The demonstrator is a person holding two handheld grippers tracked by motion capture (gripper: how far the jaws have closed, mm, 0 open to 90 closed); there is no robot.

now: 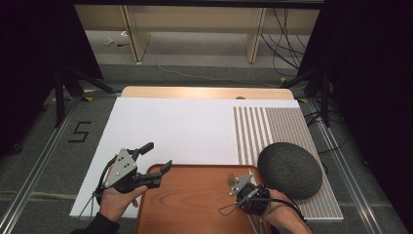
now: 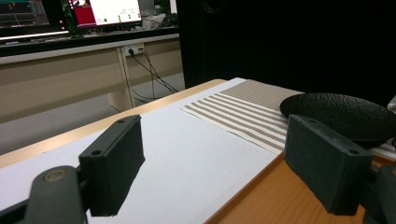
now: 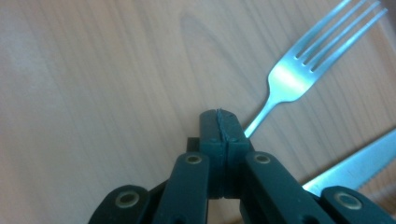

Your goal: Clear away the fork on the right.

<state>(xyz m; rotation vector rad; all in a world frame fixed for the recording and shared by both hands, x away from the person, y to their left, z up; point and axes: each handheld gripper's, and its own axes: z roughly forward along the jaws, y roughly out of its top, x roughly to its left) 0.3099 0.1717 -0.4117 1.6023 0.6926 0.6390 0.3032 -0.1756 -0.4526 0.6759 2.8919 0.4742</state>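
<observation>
My right tool (image 3: 219, 122) is clenched on the thin metal handle of a fork (image 3: 299, 70); its two black pads meet flush, with the handle running out from between them at the right edge. The fork is smooth, bright steel with four slim tines, lying over the pale wood grain of the tray (image 1: 195, 195). Just beside it, lower right in the right gripper view, I see the flat blade of a knife (image 3: 359, 163) with a finely serrated edge.

From the high view, the tray is a rounded rectangle of glossy reddish wood at the near edge of the counter (image 1: 170, 126), which is covered by a matte white sheet. My left tool (image 1: 158, 158) is released, its blocky rubber-faced jaws standing wide over the tray's far left corner. To the right lies a striped woven placemat (image 1: 272, 126), and on it a dark, rough-textured oval bowl (image 1: 290, 169).
</observation>
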